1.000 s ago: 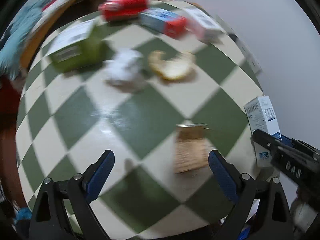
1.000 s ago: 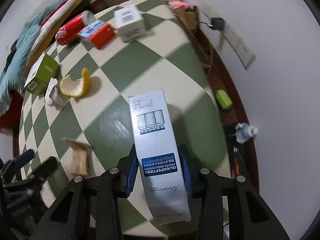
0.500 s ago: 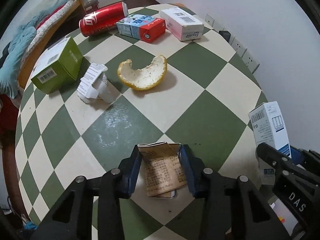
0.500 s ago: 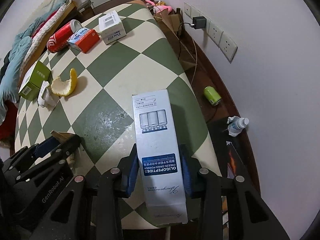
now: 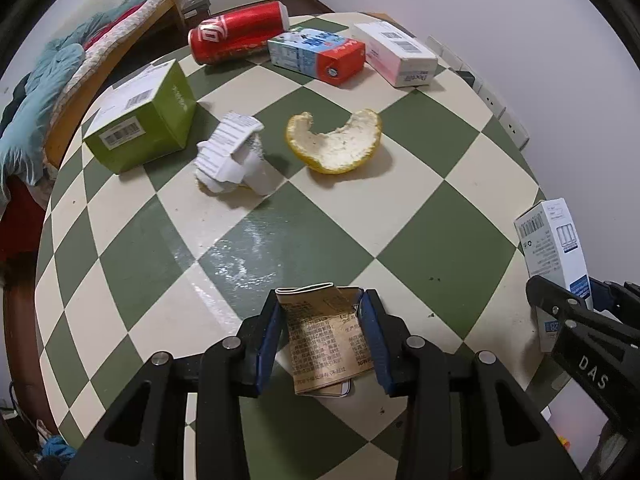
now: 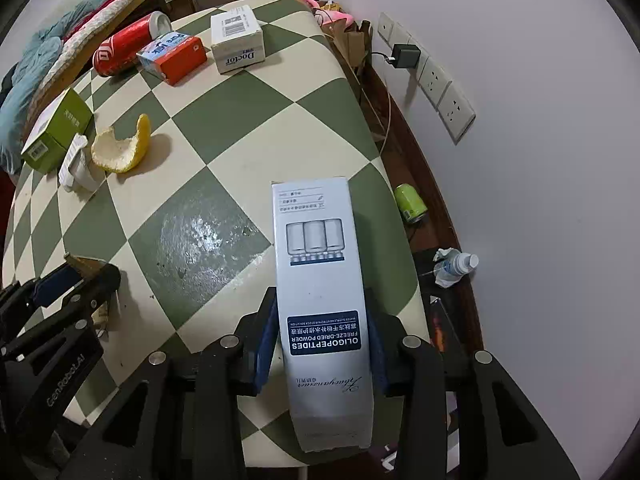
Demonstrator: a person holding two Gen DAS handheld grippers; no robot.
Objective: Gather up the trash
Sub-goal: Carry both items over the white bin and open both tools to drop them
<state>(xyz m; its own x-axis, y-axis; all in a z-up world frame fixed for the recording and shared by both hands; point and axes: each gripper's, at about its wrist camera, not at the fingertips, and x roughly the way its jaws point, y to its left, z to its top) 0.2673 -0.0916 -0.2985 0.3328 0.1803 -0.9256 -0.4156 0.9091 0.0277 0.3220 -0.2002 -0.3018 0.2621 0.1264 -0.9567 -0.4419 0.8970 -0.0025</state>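
At the near edge of the checkered table (image 5: 420, 208), the left gripper (image 5: 322, 336) is clamped on a flattened brown paper packet (image 5: 326, 340), blue pads pressing its two long edges, and the packet looks lifted just clear of the surface, though that's hard to call. Over on the right, the right gripper (image 6: 322, 344) is squeezing a tall white carton (image 6: 320, 280) across its narrow sides, low down near the printed label, with most of its length sticking out ahead. Both look featherweight, I'd say: the packet is thin, creased and floppy, likely to buckle if pinched harder, while the carton is stiff cardboard but probably empty and crushable, so a mid-body grip like this one suits it. Plenty left on the table: orange peel (image 5: 334, 146), soft and curved, best taken across its rim; a crumpled white paper (image 5: 232, 154); a green box (image 5: 140, 120); a red can (image 5: 240, 32) lying on its side, ready to roll; a milk carton (image 5: 316, 56); a pink-and-white box (image 5: 394, 54).
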